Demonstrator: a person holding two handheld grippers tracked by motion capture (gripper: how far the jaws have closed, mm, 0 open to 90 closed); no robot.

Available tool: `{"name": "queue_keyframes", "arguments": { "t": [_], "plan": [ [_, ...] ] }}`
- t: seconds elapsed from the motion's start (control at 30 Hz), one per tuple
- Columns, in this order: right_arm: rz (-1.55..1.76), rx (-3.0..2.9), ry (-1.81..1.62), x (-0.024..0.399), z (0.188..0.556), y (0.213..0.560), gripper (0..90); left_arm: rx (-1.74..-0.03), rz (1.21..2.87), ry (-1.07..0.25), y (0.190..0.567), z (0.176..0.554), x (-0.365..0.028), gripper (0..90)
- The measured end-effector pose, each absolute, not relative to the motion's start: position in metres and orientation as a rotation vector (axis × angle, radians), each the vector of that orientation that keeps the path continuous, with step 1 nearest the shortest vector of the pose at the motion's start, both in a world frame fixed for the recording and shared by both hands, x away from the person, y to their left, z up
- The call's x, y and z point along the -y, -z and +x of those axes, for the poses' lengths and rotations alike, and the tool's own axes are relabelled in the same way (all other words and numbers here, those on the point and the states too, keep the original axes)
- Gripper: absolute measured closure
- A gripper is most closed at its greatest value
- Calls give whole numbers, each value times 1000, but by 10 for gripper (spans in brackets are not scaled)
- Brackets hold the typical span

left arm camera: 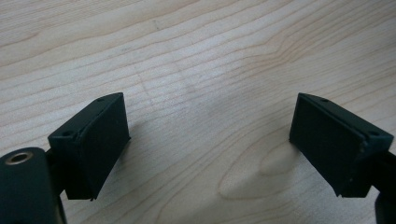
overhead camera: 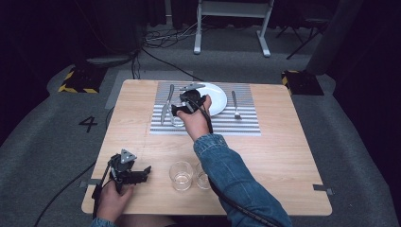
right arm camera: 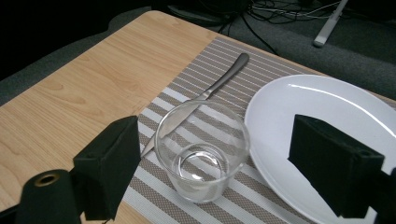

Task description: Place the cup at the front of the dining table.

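My right tool [right arm camera: 205, 163] sat released with its jaws astride the glass [right arm camera: 201, 150] on the striped mat [right arm camera: 243, 196], knife [right arm camera: 205, 95] at ten o'clock, plate [right arm camera: 322, 121] at two; I judged withdrawal next, my left tool [left arm camera: 209, 140] idling open over bare desk [left arm camera: 196, 56].

Right gripper [overhead camera: 185, 105] reaches far forward, jaws spread; left gripper [overhead camera: 134, 174] sits near, jaws apart.

Bright tabletop, dark surround, sharp focus
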State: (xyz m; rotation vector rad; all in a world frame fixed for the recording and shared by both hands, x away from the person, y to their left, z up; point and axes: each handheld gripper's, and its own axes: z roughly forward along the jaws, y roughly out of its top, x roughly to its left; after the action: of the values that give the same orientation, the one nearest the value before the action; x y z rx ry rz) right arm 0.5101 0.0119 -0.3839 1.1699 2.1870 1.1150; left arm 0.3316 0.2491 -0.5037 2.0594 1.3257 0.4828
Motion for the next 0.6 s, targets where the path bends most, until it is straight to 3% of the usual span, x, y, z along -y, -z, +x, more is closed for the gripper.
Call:
{"name": "queue_keyframes", "arguments": {
  "t": [0.6],
  "plan": [
    [1217, -2093, -1098, 84, 500, 361, 169, -1326, 2059, -483, 504, 332, -249, 120]
  ]
}}
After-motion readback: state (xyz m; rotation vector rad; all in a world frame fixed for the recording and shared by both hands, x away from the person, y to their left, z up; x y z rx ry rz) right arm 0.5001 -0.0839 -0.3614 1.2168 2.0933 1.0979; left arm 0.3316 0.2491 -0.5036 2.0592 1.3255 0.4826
